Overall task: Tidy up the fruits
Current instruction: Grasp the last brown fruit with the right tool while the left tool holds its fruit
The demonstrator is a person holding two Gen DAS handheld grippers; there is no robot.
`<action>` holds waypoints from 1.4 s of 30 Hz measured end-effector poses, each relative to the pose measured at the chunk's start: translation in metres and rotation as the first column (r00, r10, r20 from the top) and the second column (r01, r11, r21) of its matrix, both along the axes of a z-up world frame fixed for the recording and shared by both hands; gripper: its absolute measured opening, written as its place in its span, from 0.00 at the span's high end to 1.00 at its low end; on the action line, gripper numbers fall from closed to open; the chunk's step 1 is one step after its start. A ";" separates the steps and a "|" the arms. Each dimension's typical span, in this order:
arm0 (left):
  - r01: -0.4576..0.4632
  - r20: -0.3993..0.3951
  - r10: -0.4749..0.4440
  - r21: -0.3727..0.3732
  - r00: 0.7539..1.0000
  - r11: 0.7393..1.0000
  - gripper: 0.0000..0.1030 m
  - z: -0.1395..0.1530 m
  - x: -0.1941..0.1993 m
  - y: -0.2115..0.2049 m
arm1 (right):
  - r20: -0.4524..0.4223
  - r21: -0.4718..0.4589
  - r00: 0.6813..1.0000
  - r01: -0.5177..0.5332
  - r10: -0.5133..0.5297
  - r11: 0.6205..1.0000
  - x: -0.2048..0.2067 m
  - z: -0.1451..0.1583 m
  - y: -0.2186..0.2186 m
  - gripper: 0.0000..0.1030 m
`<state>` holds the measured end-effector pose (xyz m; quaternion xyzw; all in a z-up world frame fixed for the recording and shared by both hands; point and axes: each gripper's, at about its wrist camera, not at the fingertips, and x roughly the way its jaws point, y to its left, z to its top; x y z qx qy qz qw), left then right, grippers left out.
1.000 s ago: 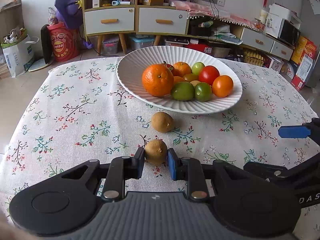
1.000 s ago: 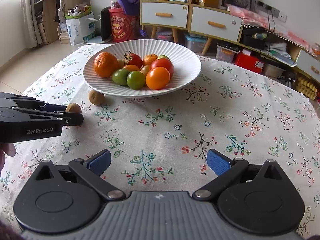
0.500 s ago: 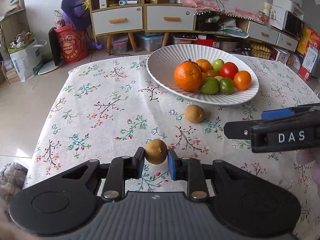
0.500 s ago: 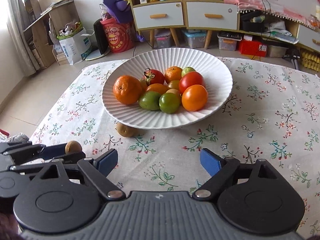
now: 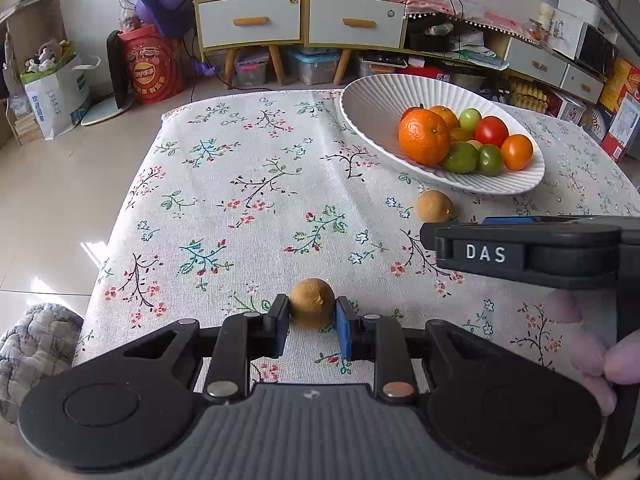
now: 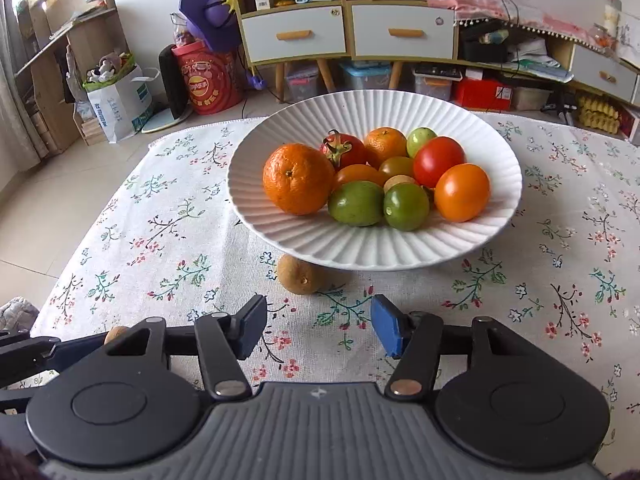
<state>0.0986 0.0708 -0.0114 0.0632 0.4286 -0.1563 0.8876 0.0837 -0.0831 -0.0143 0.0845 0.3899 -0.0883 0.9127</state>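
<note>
My left gripper (image 5: 312, 322) is shut on a small brown round fruit (image 5: 312, 303), held just above the flowered tablecloth (image 5: 248, 200). A second brown fruit (image 6: 300, 277) lies on the cloth by the near rim of the white ribbed plate (image 6: 360, 250). It sits just beyond my right gripper (image 6: 318, 326), whose jaws are closing with nothing between them. The plate holds a big orange (image 6: 298, 178), tomatoes and green fruits. In the left wrist view the right gripper's black body (image 5: 520, 254) crosses at the right, near the loose fruit (image 5: 434, 207).
A person's hand (image 5: 600, 360) grips the right tool's handle. The table's left edge drops to a tiled floor, with a grey cushion (image 5: 32, 344) beside it. Behind the table stand a drawer cabinet (image 6: 348, 32), a red tub (image 6: 208, 80) and bags.
The left gripper has carried its brown fruit leftward, away from the plate. The right gripper has swung left toward the loose brown fruit, and its jaws have narrowed from wide open.
</note>
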 end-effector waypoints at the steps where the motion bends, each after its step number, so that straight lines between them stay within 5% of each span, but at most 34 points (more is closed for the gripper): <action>1: -0.001 -0.001 0.001 -0.004 1.000 1.000 0.80 0.000 0.000 0.002 | 0.007 -0.004 1.000 0.013 -0.013 1.000 0.001 -0.001 0.001 0.48; 13: -0.005 -0.012 0.004 -0.015 1.000 1.000 0.80 -0.002 0.000 0.011 | 0.072 -0.078 0.993 0.098 -0.092 0.992 0.013 -0.005 0.015 0.58; 19: -0.003 -0.011 0.003 -0.008 1.000 1.000 0.80 -0.003 -0.001 0.010 | 0.080 -0.075 0.992 0.101 -0.095 0.992 0.014 -0.005 0.012 0.75; 42: 0.023 -0.003 -0.022 0.022 1.000 1.000 0.80 -0.002 -0.003 -0.002 | -0.018 -0.093 0.998 -0.062 0.060 0.994 -0.003 0.002 0.005 0.76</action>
